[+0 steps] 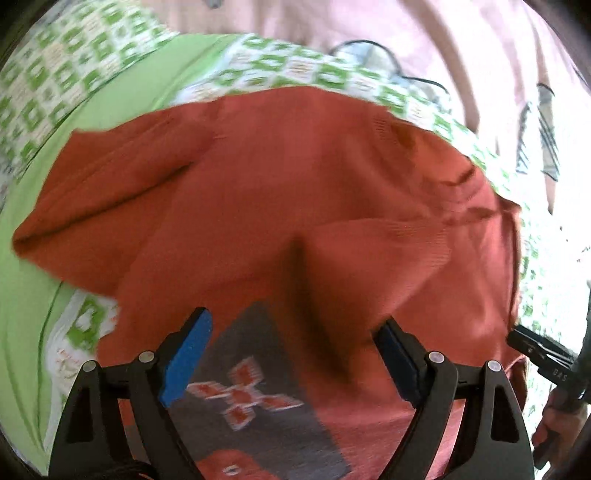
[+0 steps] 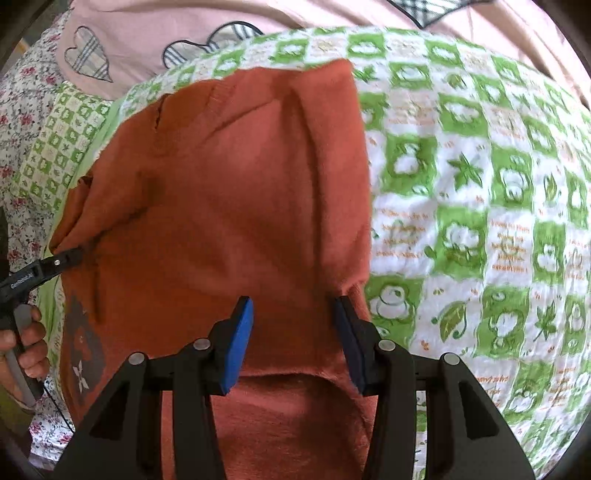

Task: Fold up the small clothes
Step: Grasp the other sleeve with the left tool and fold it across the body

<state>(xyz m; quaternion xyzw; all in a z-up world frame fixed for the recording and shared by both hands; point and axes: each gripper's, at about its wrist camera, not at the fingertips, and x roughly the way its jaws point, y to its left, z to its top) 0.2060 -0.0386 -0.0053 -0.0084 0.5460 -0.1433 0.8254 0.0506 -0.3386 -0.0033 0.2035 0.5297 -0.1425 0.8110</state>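
Note:
An orange-red small garment point(image 1: 280, 192) lies spread on a green-and-white checked sheet point(image 1: 74, 40). It has a grey printed patch point(image 1: 255, 398) with a cross motif. My left gripper point(image 1: 295, 319) hovers open and wide over that patch, with only flat cloth below its blue pads. In the right wrist view the garment point(image 2: 221, 192) fills the middle. My right gripper point(image 2: 293, 301) stands open at about half width over its near right part, its right pad at the cloth's puckered edge. The left gripper point(image 2: 72, 255) shows at the garment's left edge, and the right gripper point(image 1: 521, 339) shows at its right edge.
A pink quilt point(image 2: 136, 33) with checked heart patches lies beyond the sheet point(image 2: 480, 184). A floral cloth point(image 2: 18, 122) runs along the left. A person's hand point(image 2: 29, 343) holds the left tool's handle, and another hand point(image 1: 557, 424) holds the right one.

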